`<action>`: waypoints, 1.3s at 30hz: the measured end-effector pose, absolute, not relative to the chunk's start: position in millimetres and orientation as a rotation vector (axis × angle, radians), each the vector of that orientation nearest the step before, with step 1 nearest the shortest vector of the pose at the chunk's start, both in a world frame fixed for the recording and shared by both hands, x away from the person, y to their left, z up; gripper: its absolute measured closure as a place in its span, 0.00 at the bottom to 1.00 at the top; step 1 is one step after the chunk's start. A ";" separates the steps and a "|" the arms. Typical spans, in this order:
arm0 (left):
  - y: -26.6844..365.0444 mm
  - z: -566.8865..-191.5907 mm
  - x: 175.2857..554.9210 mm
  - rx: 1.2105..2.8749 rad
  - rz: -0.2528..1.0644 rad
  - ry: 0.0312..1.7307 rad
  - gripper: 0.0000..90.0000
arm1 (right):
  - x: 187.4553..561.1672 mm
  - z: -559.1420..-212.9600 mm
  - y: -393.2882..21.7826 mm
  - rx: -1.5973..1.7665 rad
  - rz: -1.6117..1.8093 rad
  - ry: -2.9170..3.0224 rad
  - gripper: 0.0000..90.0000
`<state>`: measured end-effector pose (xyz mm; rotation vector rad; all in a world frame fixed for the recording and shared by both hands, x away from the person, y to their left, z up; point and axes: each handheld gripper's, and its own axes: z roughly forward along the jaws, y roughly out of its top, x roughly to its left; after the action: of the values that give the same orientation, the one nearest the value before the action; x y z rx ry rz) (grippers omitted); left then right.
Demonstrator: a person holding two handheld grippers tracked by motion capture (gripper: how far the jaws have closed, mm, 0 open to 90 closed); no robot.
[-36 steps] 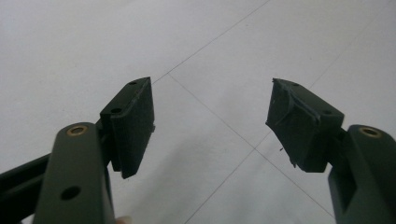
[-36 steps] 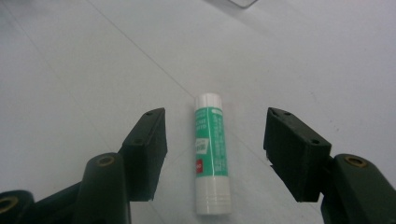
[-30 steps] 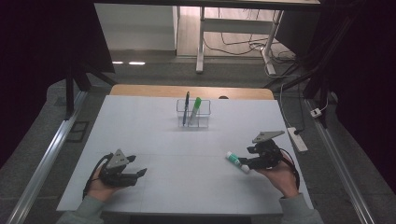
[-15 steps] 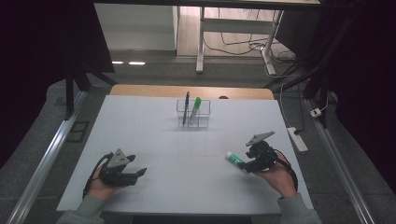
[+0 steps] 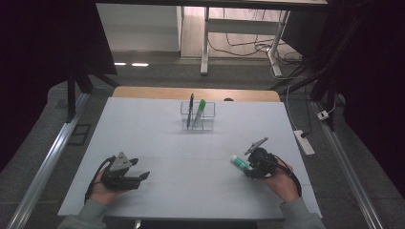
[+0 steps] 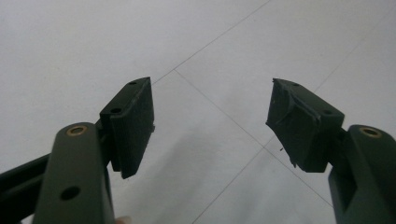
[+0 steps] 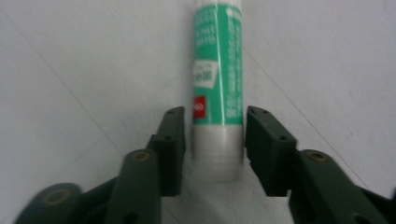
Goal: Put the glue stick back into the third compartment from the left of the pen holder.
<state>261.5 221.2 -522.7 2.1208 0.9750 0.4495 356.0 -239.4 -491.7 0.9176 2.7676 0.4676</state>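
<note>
Lying flat on the white bench, in the lower right part of the high view, is a green and white glue stick with a pale cap. The right claw is sitting down around the cap end of it. Its jaws have just been closing, with the stick between them. In the right gripper view one pad is looking like it is touching the cap, while a thin gap is showing by the other, so I cannot tell if it is squeezing yet.

The left claw is resting in the lower left of the high view, well apart from the glue stick. Its jaws are standing wide open with nothing between them.

A clear box holder is standing in the upper middle of the bench, holding a dark blue pen and a green marker.
</note>
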 end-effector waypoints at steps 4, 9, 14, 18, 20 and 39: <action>220.6 -522.4 261.8 2.124 0.454 0.971 0.35 | 357.4 -494.0 -240.7 0.933 0.447 2.781 0.72; 219.3 -522.7 261.6 2.131 0.453 0.970 0.35 | 356.8 -490.6 -240.8 0.916 0.477 2.771 0.72; 219.1 -522.1 259.9 2.131 0.458 0.970 0.35 | 355.1 -479.7 -240.7 0.904 0.598 2.738 0.73; 218.9 -521.6 258.6 2.125 0.459 0.968 0.34 | 353.7 -474.6 -237.8 0.886 0.679 2.735 0.73; 218.7 -521.5 258.8 2.125 0.457 0.970 0.35 | 353.1 -472.8 -235.0 0.876 0.714 2.741 0.72; 204.2 -509.5 261.7 2.128 0.473 0.915 0.34 | 346.7 -465.7 -208.9 0.806 0.854 2.791 0.73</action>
<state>261.7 204.2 -509.5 2.1282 0.9154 0.4732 346.7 -208.9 -465.7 0.8062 2.7907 0.8540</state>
